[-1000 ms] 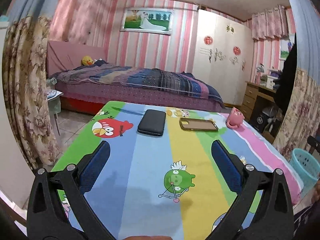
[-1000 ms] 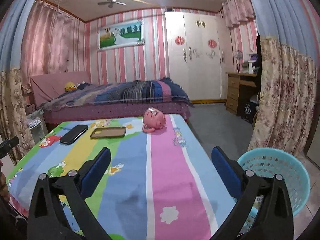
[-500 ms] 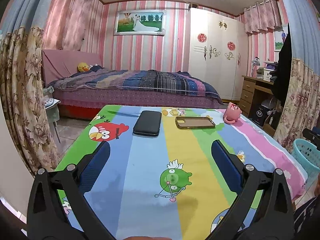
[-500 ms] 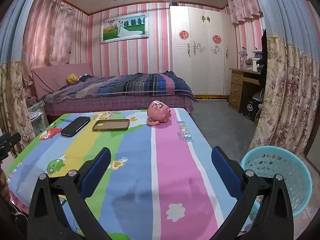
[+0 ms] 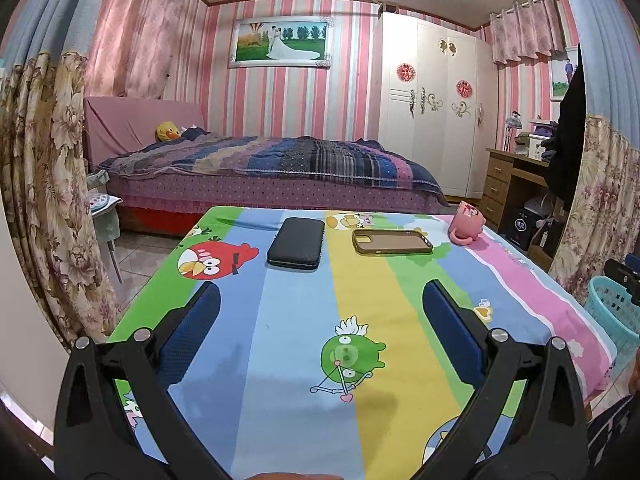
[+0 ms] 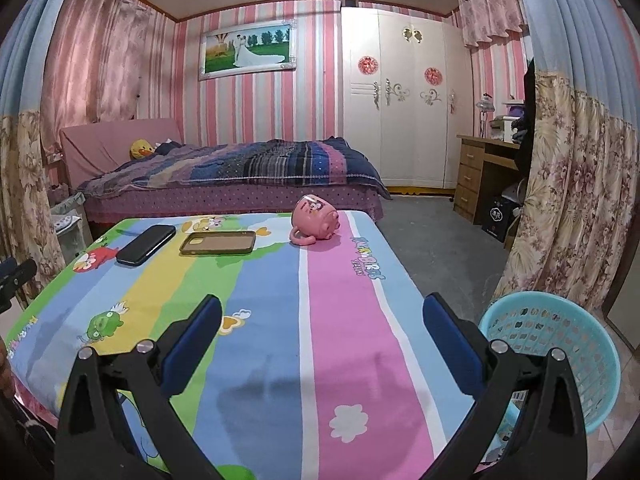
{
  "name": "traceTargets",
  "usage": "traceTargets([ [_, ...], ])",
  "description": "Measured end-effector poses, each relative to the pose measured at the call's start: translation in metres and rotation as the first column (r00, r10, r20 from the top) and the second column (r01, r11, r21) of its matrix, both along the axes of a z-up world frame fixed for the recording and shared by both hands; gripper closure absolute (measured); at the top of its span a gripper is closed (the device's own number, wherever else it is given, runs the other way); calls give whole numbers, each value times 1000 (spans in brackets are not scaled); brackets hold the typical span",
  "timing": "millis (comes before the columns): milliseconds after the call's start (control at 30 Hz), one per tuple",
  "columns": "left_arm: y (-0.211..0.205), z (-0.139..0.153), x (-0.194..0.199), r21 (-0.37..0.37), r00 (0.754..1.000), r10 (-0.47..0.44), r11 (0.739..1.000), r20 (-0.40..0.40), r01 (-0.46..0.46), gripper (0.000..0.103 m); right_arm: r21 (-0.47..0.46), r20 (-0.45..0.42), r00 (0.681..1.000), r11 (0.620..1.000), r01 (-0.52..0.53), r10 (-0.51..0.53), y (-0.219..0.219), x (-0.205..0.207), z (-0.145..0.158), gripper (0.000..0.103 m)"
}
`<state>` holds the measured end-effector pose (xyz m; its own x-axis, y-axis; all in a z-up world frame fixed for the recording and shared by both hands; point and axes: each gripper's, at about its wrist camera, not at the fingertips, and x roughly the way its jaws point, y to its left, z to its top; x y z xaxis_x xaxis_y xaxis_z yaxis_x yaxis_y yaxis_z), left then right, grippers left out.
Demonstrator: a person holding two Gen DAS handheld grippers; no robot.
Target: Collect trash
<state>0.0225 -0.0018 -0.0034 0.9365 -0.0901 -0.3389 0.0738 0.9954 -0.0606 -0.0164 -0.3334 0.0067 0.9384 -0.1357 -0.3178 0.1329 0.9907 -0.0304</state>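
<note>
A table with a striped cartoon cloth (image 5: pixel 360 320) (image 6: pixel 280 320) fills both views. At its far end lie a black phone (image 5: pixel 296 242) (image 6: pixel 146 245), a brown phone case (image 5: pixel 392 241) (image 6: pixel 218 243) and a tipped pink pig mug (image 5: pixel 466 229) (image 6: pixel 314 220). A light blue laundry-style basket (image 6: pixel 560 352) (image 5: pixel 614 312) stands on the floor off the table's right edge. My left gripper (image 5: pixel 320 312) is open and empty above the near part of the table. My right gripper (image 6: pixel 322 318) is open and empty above the near right part, beside the basket.
A bed (image 5: pixel 272 172) lies behind the table. A white wardrobe (image 6: pixel 400 100) and a wooden desk (image 6: pixel 484 176) stand at the back right. Flowered curtains (image 5: pixel 40 200) (image 6: pixel 568 200) hang at both sides. Bare floor (image 6: pixel 432 232) lies right of the table.
Both grippers have drawn back and risen a little, so the table objects look slightly farther off and more of the room shows. Both stay open.
</note>
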Motion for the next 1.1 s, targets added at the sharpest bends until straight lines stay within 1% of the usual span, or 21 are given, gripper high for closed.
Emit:
traceTargets([
  [133, -1, 0, 0, -1, 1000, 1, 1000, -1, -1, 5, -7, 2, 1000, 1000, -4, 4, 1, -1, 0, 5],
  [367, -2, 0, -1, 2, 1000, -4, 1000, 0, 4, 5, 7, 2, 1000, 1000, 2, -2, 0, -1, 0, 5],
  [1100, -3, 0, -1, 2, 1000, -3, 1000, 0, 3, 5, -10, -5, 1000, 1000, -7, 7, 4, 0, -2, 5],
])
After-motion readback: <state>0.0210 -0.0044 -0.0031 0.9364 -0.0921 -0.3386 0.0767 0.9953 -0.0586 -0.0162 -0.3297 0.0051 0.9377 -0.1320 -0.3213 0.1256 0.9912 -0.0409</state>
